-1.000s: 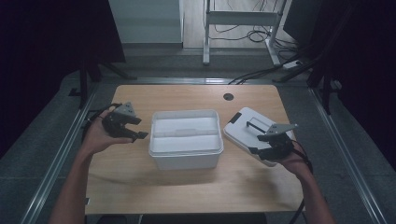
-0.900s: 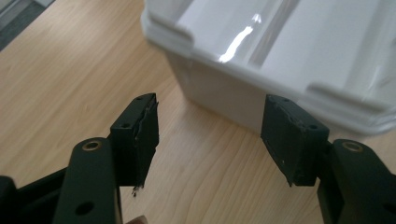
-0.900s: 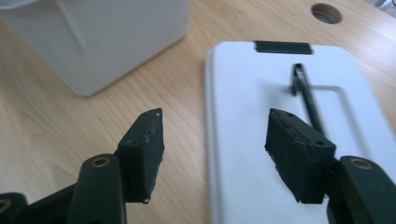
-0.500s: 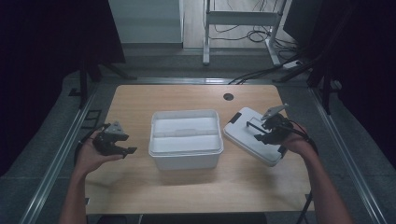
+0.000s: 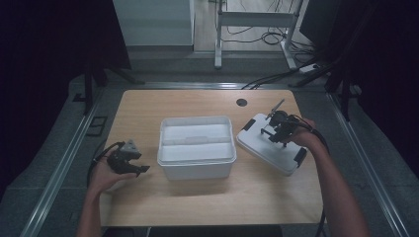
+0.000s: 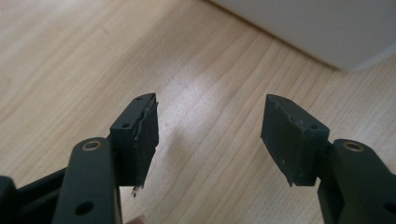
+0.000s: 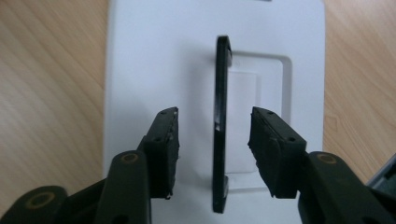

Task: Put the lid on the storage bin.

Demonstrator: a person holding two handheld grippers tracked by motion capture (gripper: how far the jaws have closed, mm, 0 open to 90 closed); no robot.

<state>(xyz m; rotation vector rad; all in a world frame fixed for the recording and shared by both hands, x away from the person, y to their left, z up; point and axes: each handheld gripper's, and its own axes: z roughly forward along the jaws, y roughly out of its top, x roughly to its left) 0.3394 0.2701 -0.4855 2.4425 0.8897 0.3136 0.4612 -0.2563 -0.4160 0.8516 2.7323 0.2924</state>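
Lid (image 5: 269, 144) lies flat near the table (image 5: 207, 202) right edge, beside the box (image 5: 196, 146). Right gripper (image 7: 214, 122) has been closing, jaws straddling the upright black handle (image 7: 221, 116), gaps both sides. Left gripper (image 6: 208, 119) wide, empty.

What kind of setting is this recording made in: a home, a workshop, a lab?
Most likely a lab or recording station, not a home. A bare wooden table stands alone between dark curtains, with loose cables on the floor behind it and only a white bin and its lid set out.
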